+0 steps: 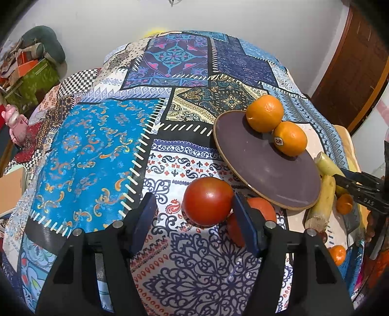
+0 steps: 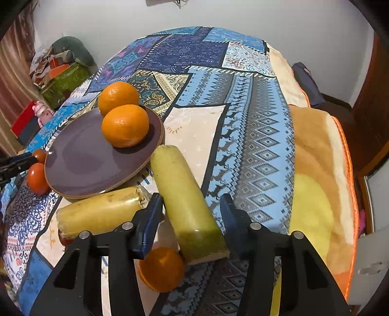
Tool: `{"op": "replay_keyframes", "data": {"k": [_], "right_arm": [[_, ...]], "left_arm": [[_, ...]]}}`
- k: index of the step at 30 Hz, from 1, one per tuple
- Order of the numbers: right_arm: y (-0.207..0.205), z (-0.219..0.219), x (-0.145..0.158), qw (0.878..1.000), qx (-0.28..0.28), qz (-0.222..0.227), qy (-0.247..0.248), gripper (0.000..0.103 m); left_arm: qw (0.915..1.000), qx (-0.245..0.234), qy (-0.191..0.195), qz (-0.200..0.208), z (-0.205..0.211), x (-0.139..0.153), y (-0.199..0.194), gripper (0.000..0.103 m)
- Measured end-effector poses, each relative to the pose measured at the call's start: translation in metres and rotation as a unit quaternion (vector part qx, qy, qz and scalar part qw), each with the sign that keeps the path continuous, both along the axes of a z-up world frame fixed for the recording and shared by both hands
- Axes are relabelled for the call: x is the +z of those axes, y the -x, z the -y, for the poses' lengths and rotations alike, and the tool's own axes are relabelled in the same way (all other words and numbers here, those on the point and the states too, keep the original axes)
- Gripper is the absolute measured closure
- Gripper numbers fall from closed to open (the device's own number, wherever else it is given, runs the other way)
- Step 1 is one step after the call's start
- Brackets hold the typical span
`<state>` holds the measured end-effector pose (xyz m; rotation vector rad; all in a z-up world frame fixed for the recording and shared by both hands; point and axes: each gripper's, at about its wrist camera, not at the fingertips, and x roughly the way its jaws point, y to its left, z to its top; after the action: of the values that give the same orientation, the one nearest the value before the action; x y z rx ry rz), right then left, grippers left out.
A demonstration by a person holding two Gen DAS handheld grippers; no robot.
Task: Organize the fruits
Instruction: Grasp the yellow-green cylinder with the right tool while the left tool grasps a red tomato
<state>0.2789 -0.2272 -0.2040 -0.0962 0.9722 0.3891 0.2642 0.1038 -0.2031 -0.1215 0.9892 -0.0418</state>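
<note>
The patchwork tablecloth (image 1: 92,150) covers the whole table and hides its top; its far edge runs to a plain white wall (image 2: 243,17), and a folded beige and orange blanket (image 2: 316,150) lies over the cloth's right side. A wooden door (image 1: 359,80) stands at the right, and a heap of boxes and cloth (image 1: 29,60) fills the left corner, too blurred to sort out.

The purple plate (image 2: 92,160) holds two oranges (image 2: 125,126) that touch each other near its far rim. A pale green stalk piece (image 2: 184,204) lies between the fingers of the right gripper (image 2: 192,214), which stands spread, with a gap on each side of the stalk; whether either pad touches it is hard to tell. A second yellowish stalk piece (image 2: 99,214) lies just left of it, against the plate's near edge. A small orange fruit (image 2: 160,269) sits half hidden under the right gripper's left finger.

The left gripper (image 1: 194,214) is also spread wide. A red tomato (image 1: 207,201) sits between its fingers, close against the right one, well apart from the left one. Another red-orange fruit (image 1: 262,209) is mostly hidden behind that right finger.
</note>
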Motion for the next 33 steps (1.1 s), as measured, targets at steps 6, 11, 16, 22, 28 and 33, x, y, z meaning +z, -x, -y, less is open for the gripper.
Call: {"op": "replay_keyframes", "data": {"k": [6, 11, 16, 22, 28, 33], "right_arm": [[-0.009, -0.006, -0.007, 1.0, 0.022, -0.011, 0.017, 0.059], [-0.012, -0.009, -0.009, 0.999, 0.034, -0.01, 0.023, 0.059], [-0.02, -0.013, -0.009, 0.998, 0.049, -0.017, 0.026, 0.06], [-0.019, -0.012, -0.008, 0.998, 0.057, -0.013, 0.025, 0.069], [-0.013, 0.004, -0.003, 0.999, 0.03, 0.001, 0.01, 0.069], [-0.011, 0.013, 0.019, 0.999, 0.021, 0.024, -0.004, 0.069]], "left_arm": [[0.9999, -0.005, -0.002, -0.008, 0.004, -0.007, -0.009, 0.039], [0.9995, -0.011, 0.027, -0.015, 0.003, -0.01, -0.015, 0.053], [0.9995, -0.013, 0.026, -0.015, 0.006, -0.01, -0.016, 0.057], [0.9998, -0.007, 0.015, -0.011, 0.005, -0.005, -0.01, 0.057], [1.0, -0.006, 0.004, 0.006, 0.004, 0.01, 0.0, 0.058], [0.9996, -0.006, 0.003, 0.029, 0.005, 0.029, 0.004, 0.058]]}}
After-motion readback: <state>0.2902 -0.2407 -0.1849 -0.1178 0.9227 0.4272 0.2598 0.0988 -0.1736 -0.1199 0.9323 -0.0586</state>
